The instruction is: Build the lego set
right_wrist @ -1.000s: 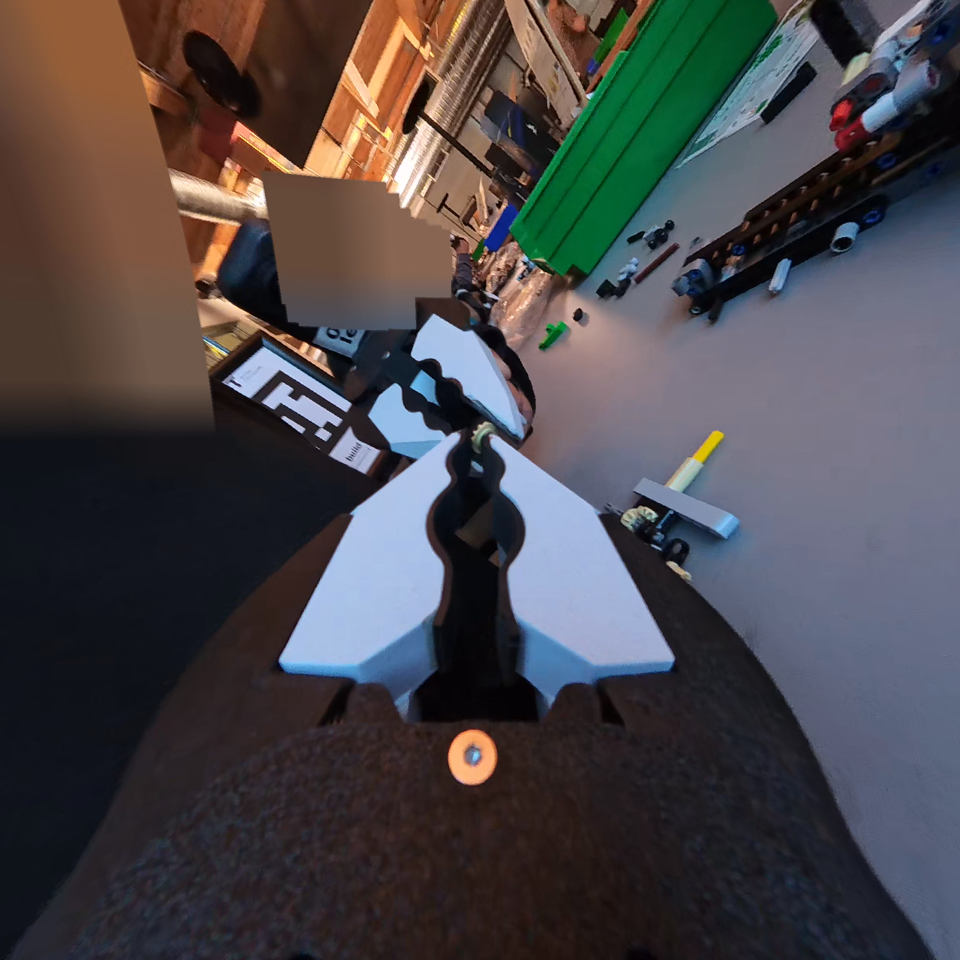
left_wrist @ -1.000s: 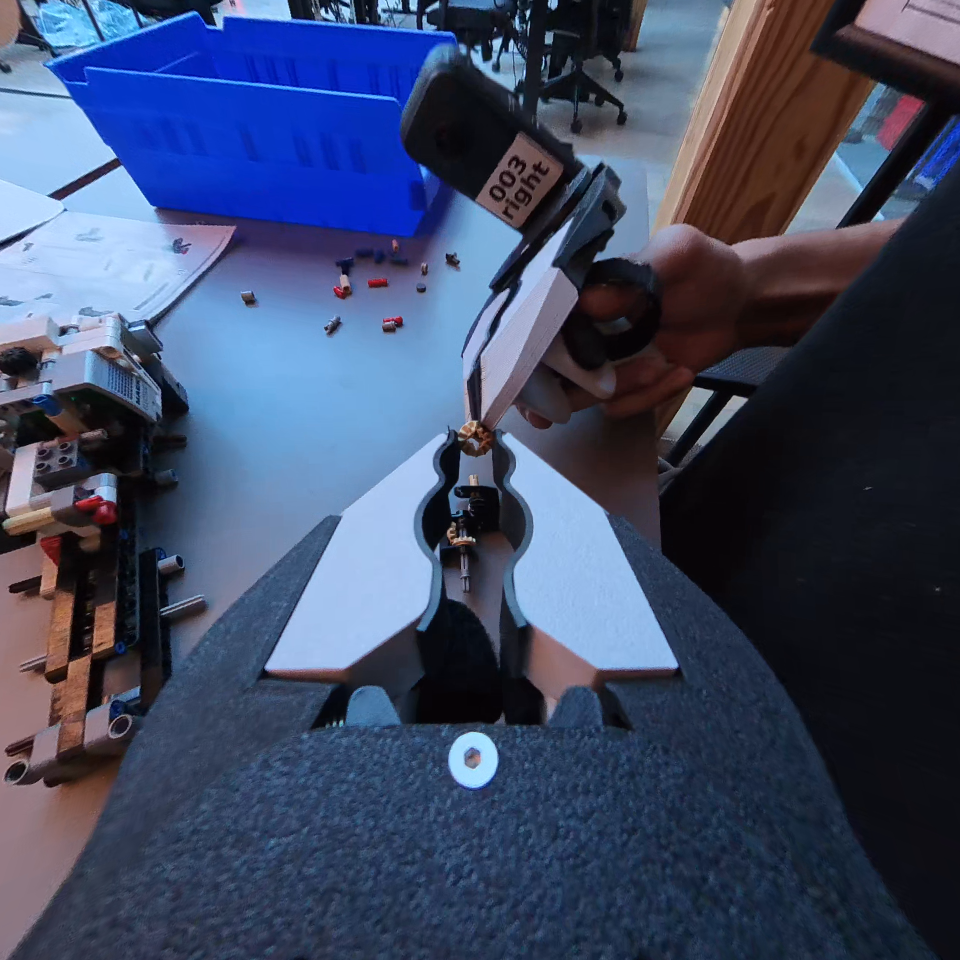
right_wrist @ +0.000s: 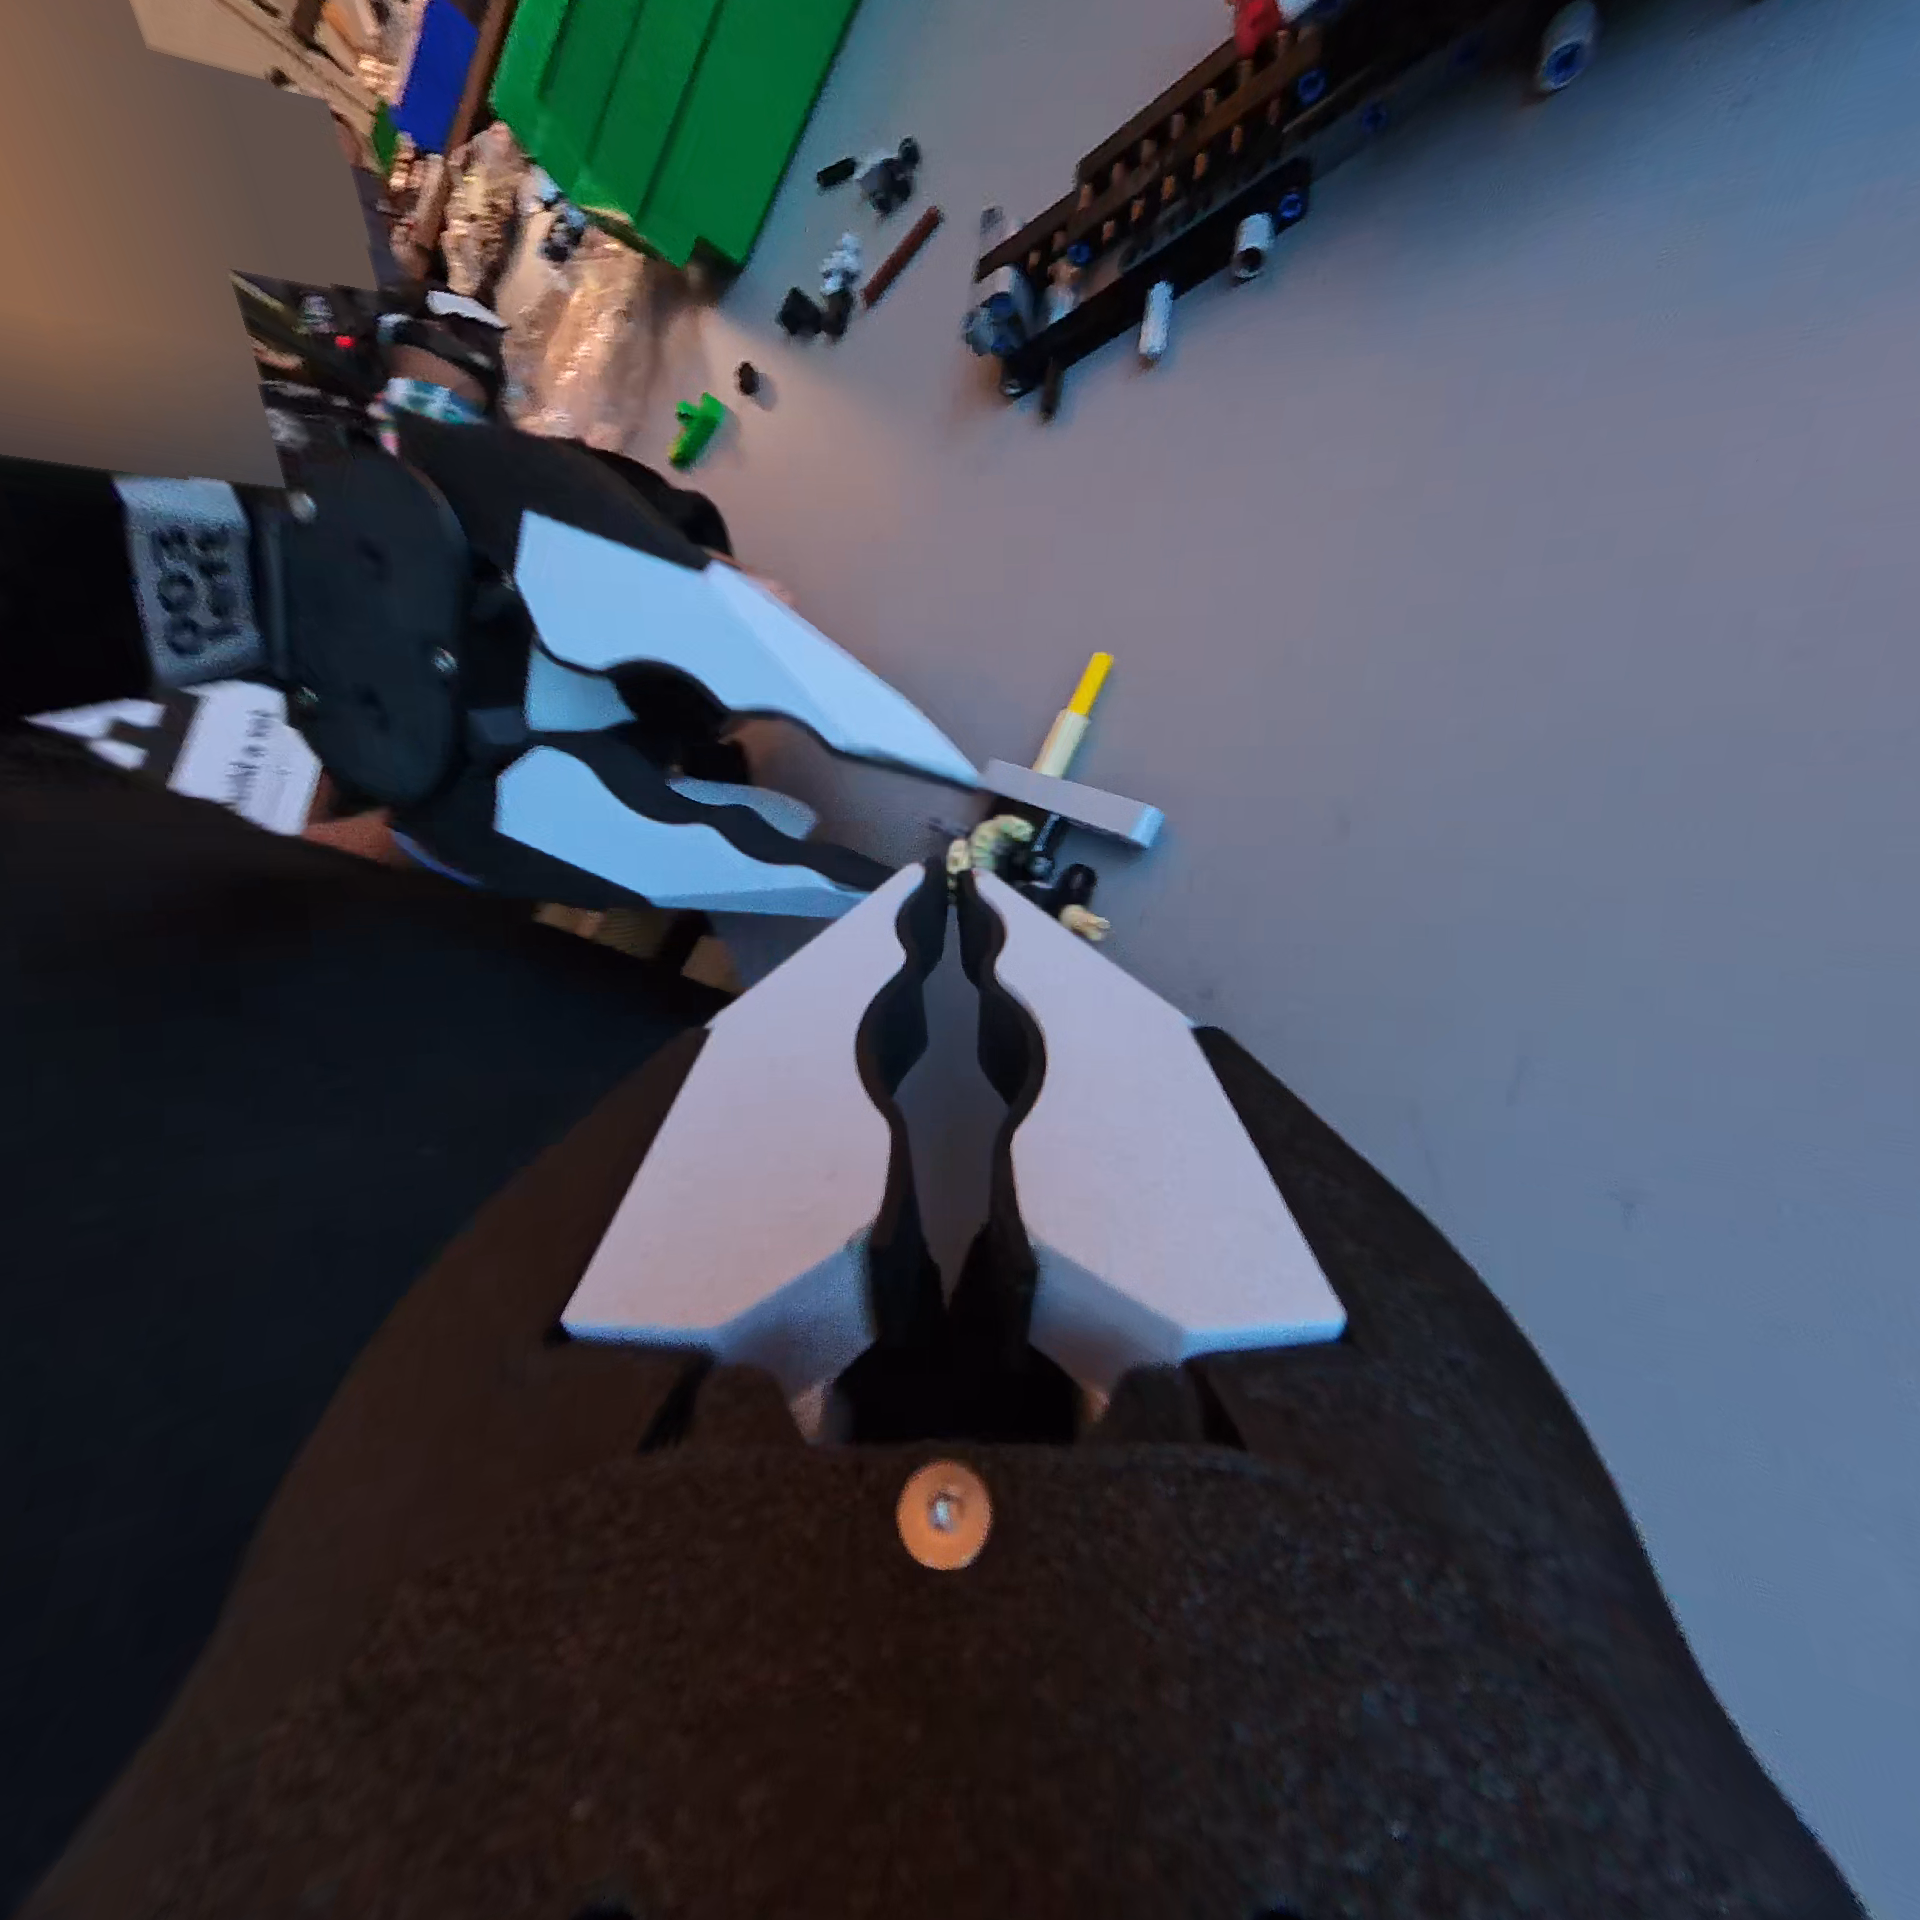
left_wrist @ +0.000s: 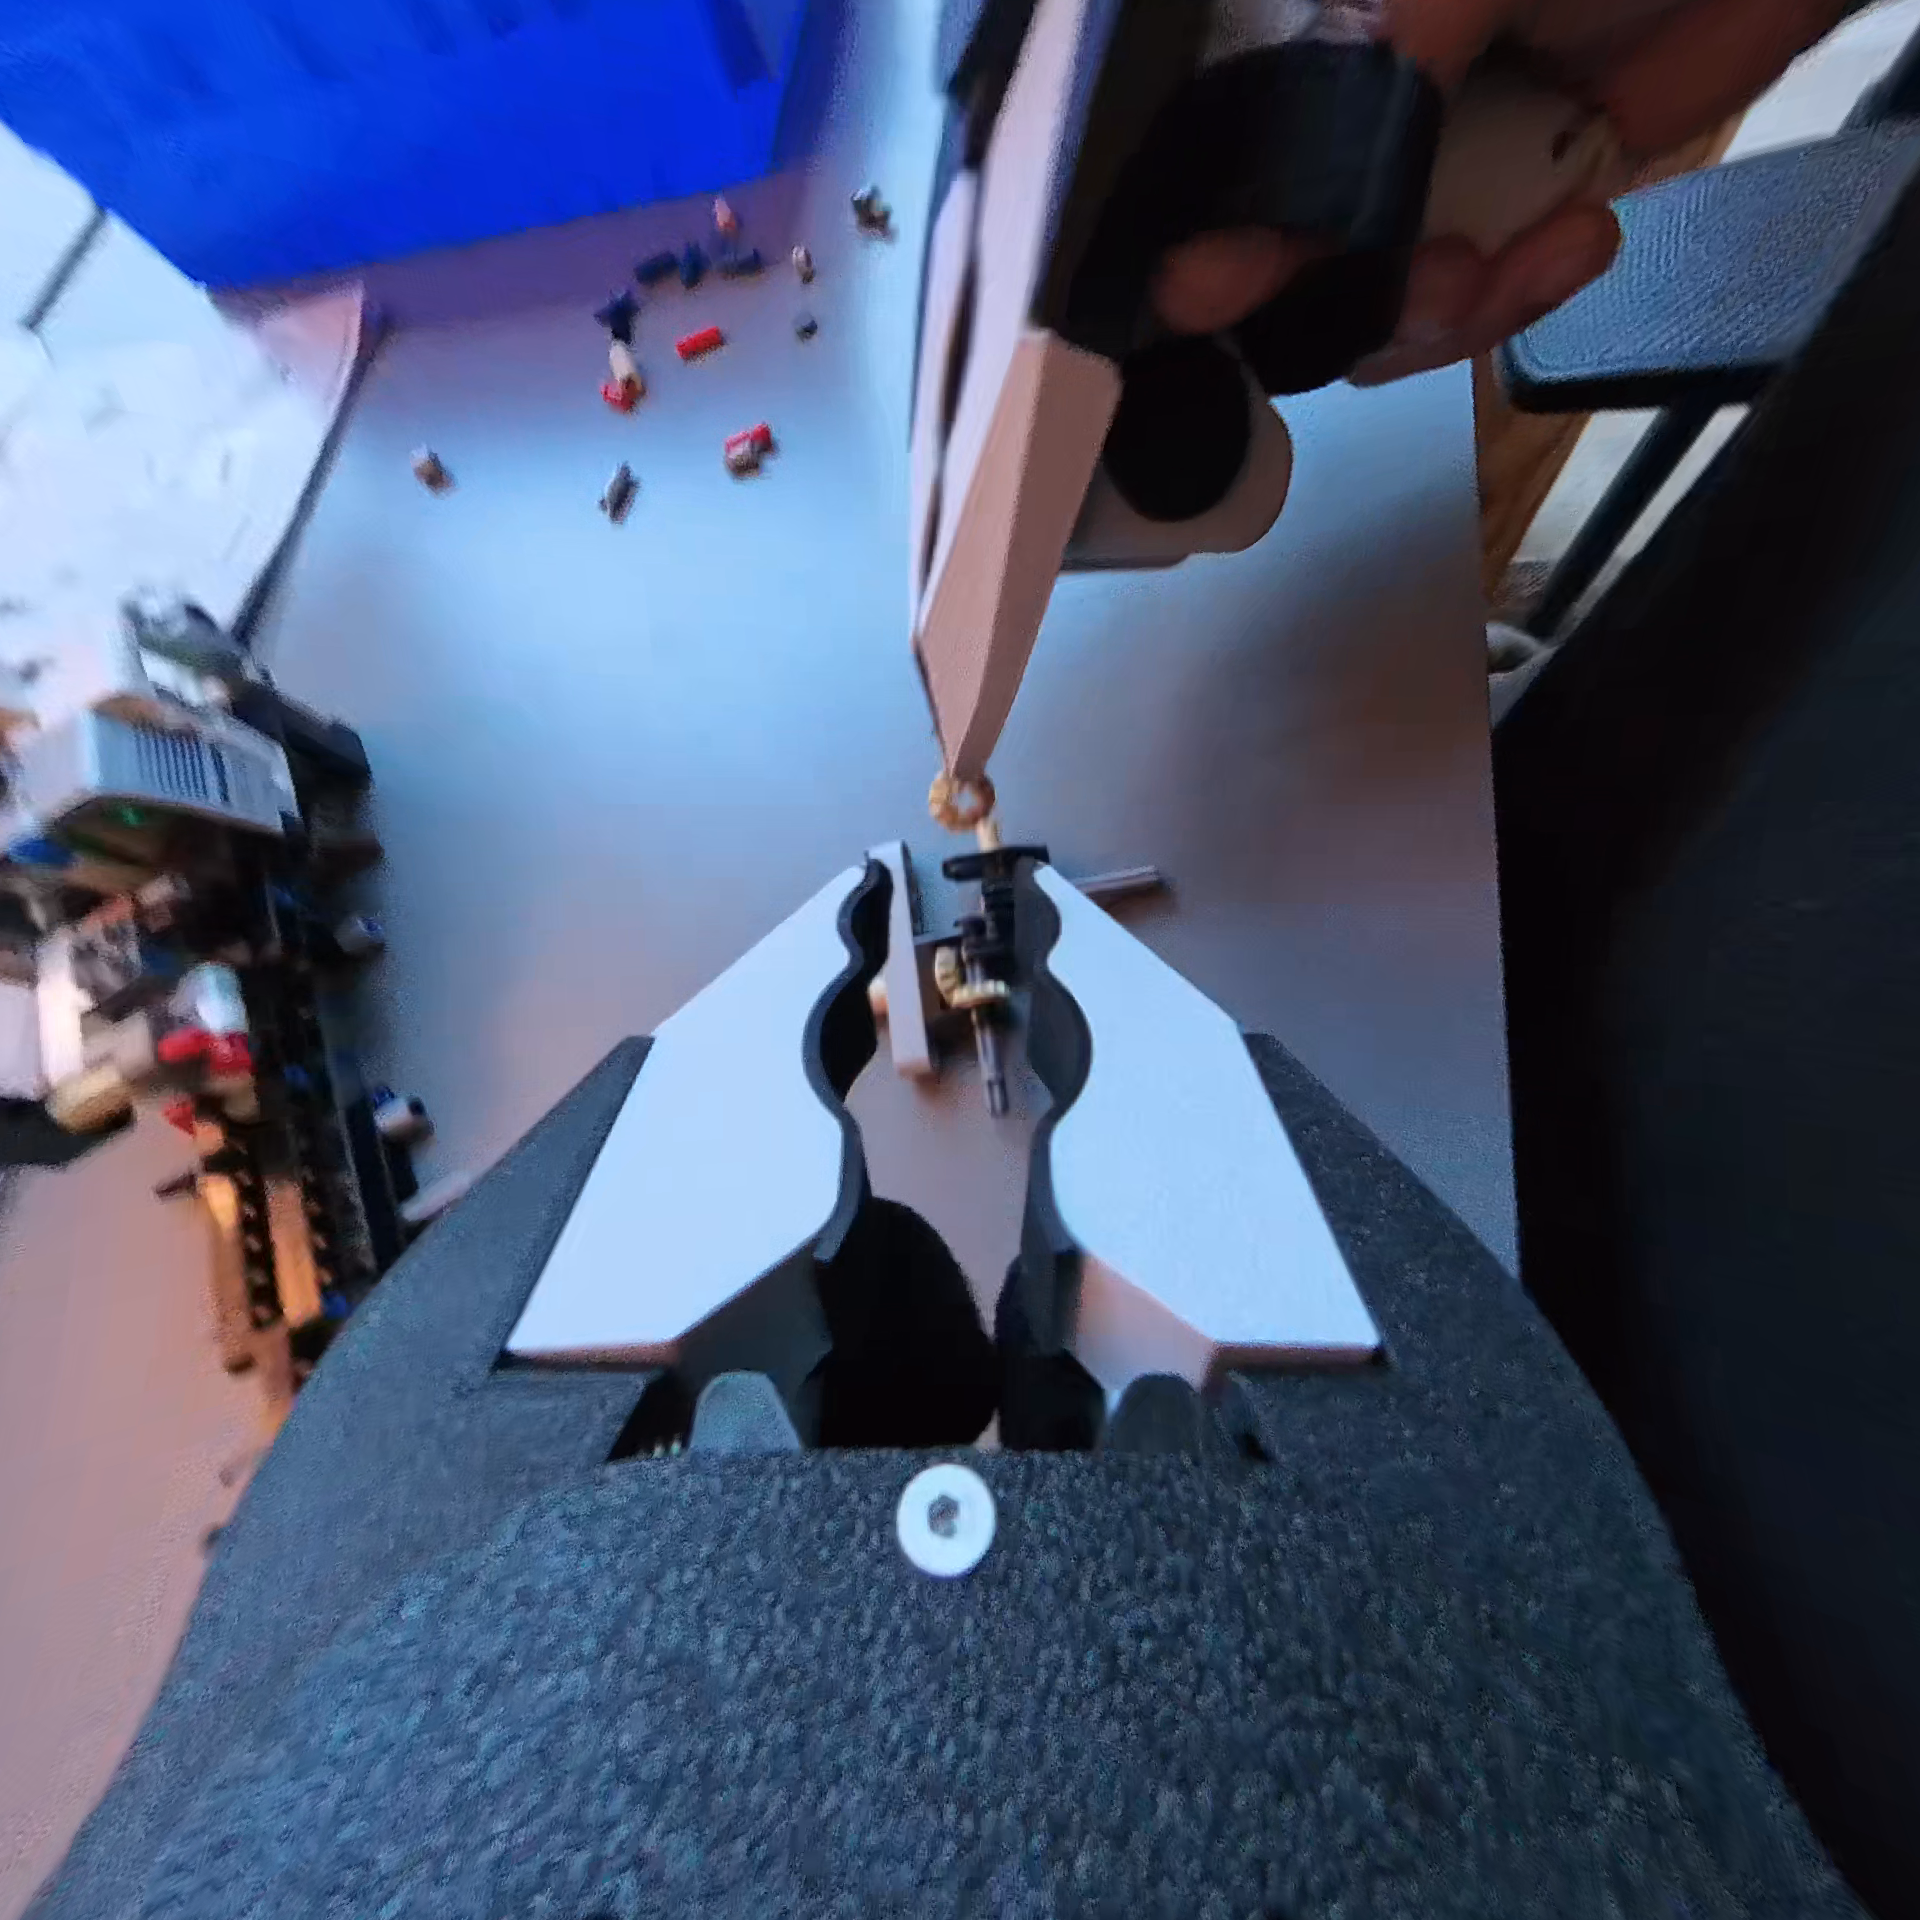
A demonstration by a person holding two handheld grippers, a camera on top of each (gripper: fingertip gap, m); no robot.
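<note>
My left gripper [left_wrist: 958,878] is open low over the grey table [left_wrist: 623,675], its jaws standing either side of a small assembly: a grey beam [left_wrist: 912,977] and a black axle with a tan gear [left_wrist: 982,992]. I cannot tell if the fingers touch it. My right gripper [right_wrist: 951,883] is shut on a small tan gear [left_wrist: 961,800] just beyond the left fingertips. In the left wrist view the right gripper [left_wrist: 966,764] comes down from above. The right wrist view shows the left gripper [right_wrist: 930,831] from the side, by the grey beam [right_wrist: 1081,808] with its yellow-tipped axle [right_wrist: 1081,696].
A long, partly built model [left_wrist: 239,1039] lies at the left, also in the right wrist view [right_wrist: 1174,218]. Loose small pieces [left_wrist: 696,343] lie before a blue bin [left_wrist: 416,104]. A green bin [right_wrist: 675,114] and a green piece [right_wrist: 698,426] show. The table edge and a chair [left_wrist: 1714,270] are at the right. My left and right fingertips are right by each other.
My left gripper has opened wider and dropped closer to the assembly on the table. The right gripper has lifted slightly, and the tan gear is now clear of the left fingertips.
</note>
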